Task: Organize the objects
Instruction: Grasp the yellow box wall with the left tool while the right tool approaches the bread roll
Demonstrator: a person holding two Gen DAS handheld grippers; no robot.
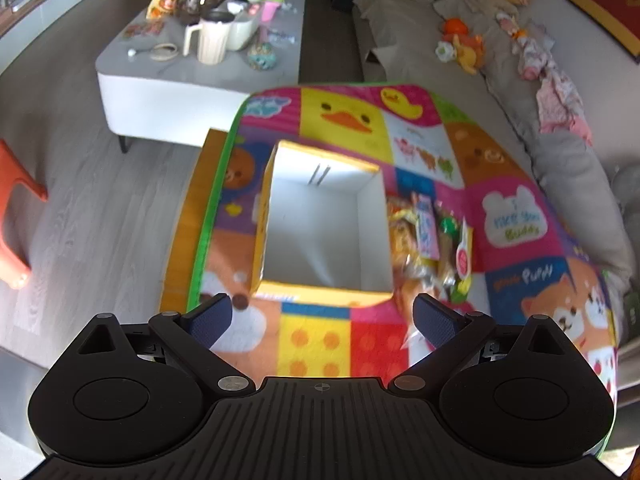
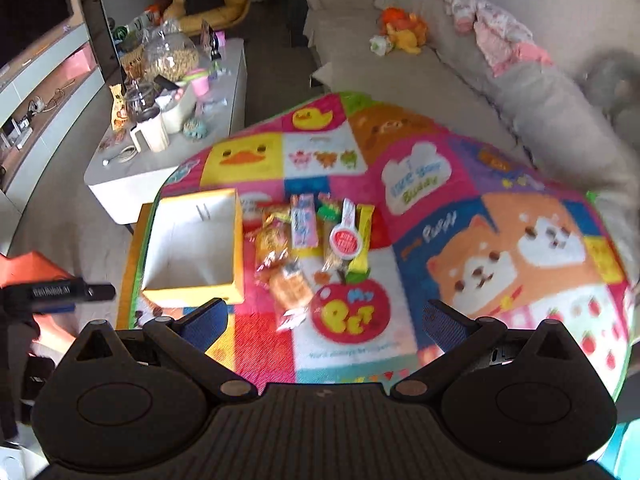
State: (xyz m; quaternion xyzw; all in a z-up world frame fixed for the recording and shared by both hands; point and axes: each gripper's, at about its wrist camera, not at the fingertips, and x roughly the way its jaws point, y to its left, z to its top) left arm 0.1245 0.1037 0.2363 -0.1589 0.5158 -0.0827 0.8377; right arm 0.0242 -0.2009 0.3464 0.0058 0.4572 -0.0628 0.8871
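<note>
Two grippers hang above a bright patchwork play mat [image 2: 460, 208] printed with ducks, bears and puppies. The left gripper [image 1: 322, 316] has its blue-padded fingers [image 1: 212, 318] spread wide with nothing between them, poised over the near rim of an open yellow cardboard box with a white interior [image 1: 320, 224], which stands upright on the mat with nothing visible inside. The right gripper [image 2: 326, 320] is likewise spread and holds nothing, hovering over the mat's red apple patch. A loose pile of small wrapped snack packets [image 2: 312, 240] lies on the mat just beside the box's right wall, among them a pink packet, a yellow stick and a round red-and-white label; blur hides finer detail. Beyond the mat stands a low white coffee table [image 1: 160, 92] crowded with a cream ribbed jug [image 1: 208, 40], jars and bags. A beige sofa [image 2: 440, 80] strewn with soft toys and pink clothes runs along the right.
</note>
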